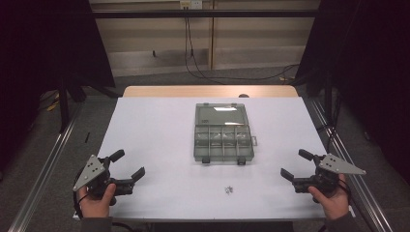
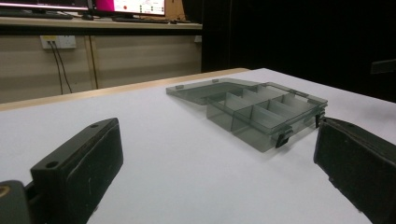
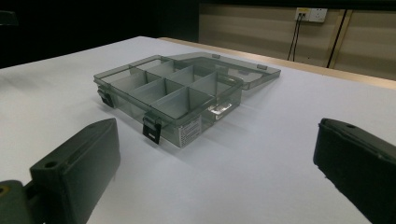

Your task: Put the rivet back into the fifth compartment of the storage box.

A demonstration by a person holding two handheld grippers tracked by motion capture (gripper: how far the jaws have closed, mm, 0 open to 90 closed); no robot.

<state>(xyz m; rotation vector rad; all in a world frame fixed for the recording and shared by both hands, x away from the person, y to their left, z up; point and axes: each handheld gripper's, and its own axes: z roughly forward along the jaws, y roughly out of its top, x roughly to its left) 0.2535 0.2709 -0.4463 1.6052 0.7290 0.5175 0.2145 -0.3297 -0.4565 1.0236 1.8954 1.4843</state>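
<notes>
One smoky, see-through plastic organizer box [image 1: 224, 140] lay open near the middle of the white counter [image 1: 159, 130], well apart from both tongs. Its lid [image 1: 218, 114] was folded flat onto the counter on the far side, hinged to the tray. The tray was split by thin walls into two rows of compartments; in the right gripper view [image 3: 173, 95] they looked empty, though the exact count of compartments was hard to tell. Two dark latches hung from the tray's near edge, and a small clear handle stuck out on its right side. A pale label showed on one side wall in the right gripper view.

One small cluster of tiny metal pieces [image 1: 228, 190] lay on the counter nearer than the box; they were too small to count.

The left tongs [image 1: 129, 165] at the near left corner were released, jaws spread wide with nothing between them. The right tongs [image 1: 293, 164] at the near right corner were likewise released and empty.
</notes>
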